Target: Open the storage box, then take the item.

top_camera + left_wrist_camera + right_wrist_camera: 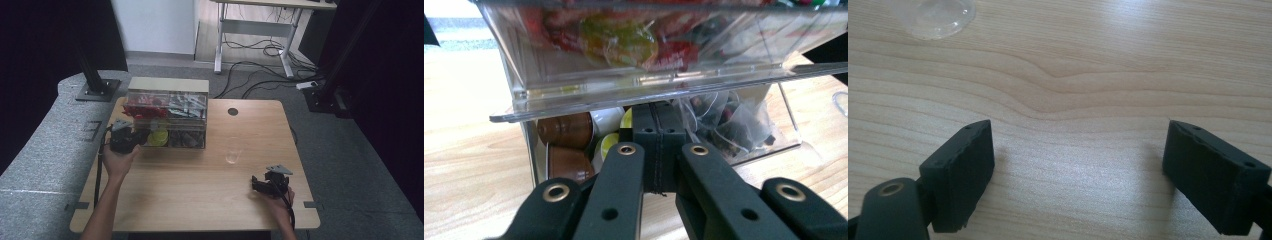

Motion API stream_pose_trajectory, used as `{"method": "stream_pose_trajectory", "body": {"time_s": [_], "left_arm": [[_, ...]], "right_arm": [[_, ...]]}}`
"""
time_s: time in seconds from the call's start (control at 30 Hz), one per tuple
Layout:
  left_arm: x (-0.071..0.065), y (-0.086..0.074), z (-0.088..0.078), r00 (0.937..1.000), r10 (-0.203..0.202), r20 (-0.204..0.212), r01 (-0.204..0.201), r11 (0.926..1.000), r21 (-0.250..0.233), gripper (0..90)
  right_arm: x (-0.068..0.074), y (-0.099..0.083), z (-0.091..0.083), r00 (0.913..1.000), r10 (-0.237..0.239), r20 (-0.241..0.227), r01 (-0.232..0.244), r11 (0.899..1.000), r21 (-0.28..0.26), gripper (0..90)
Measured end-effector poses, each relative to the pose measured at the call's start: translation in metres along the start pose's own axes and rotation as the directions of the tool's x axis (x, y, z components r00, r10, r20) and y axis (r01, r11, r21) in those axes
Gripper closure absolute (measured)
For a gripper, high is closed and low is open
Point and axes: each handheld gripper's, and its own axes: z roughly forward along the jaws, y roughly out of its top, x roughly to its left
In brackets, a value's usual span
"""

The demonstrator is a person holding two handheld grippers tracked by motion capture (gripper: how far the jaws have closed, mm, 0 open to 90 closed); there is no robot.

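A clear plastic organiser box stands at the back left of the wooden table. Its upper part holds red and yellow packets. Below lie brown capsules, yellow-green capsules and tea bags. My left gripper is shut with nothing between its jaws, and its tips reach under the edge of a tilted clear flap, pointing at the capsules. In the high view the left gripper is at the box's lower left front. My right gripper stands open over bare wood, and the high view puts the right gripper at the front right.
A clear plastic cup stands in the middle of the table, right of the box, and the cup also appears at the top left of the right gripper view. A round cable hole sits near the back edge. Cables lie on the floor beyond.
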Motion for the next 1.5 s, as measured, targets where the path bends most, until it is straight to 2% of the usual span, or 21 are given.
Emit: {"method": "stream_pose_trajectory", "body": {"time_s": [0.53, 0.97, 1.13, 1.3, 1.5], "left_arm": [[-0.005, 0.015, 0.003, 0.9999, 0.006, -0.015, -0.006, 1.0000, -0.008, 90.0], [-0.009, 0.017, 0.005, 0.9998, 0.014, -0.015, -0.014, 0.9999, 0.005, 90.0], [-0.009, 0.016, 0.005, 0.9998, 0.019, -0.012, -0.019, 0.9998, 0.002, 90.0], [-0.007, 0.016, 0.004, 0.9998, 0.015, -0.011, -0.015, 0.9999, -0.001, 90.0], [-0.007, 0.016, 0.005, 0.9999, 0.012, -0.010, -0.012, 0.9999, 0.001, 90.0]], "right_arm": [[0.000, 0.000, 0.000, 1.0000, 0.002, 0.001, -0.002, 1.000, 0.001, 13.2], [0.000, 0.000, 0.000, 1.0000, 0.003, 0.002, -0.003, 1.000, 0.000, 13.4], [0.000, 0.000, -0.001, 0.9999, 0.003, 0.012, -0.003, 1.000, -0.008, 16.4], [0.000, 0.000, -0.006, 0.9995, 0.029, 0.014, -0.028, 0.999, -0.035, 17.8], [0.006, 0.009, -0.028, 0.9984, 0.050, -0.028, -0.053, 0.991, -0.124, 21.4]]}}
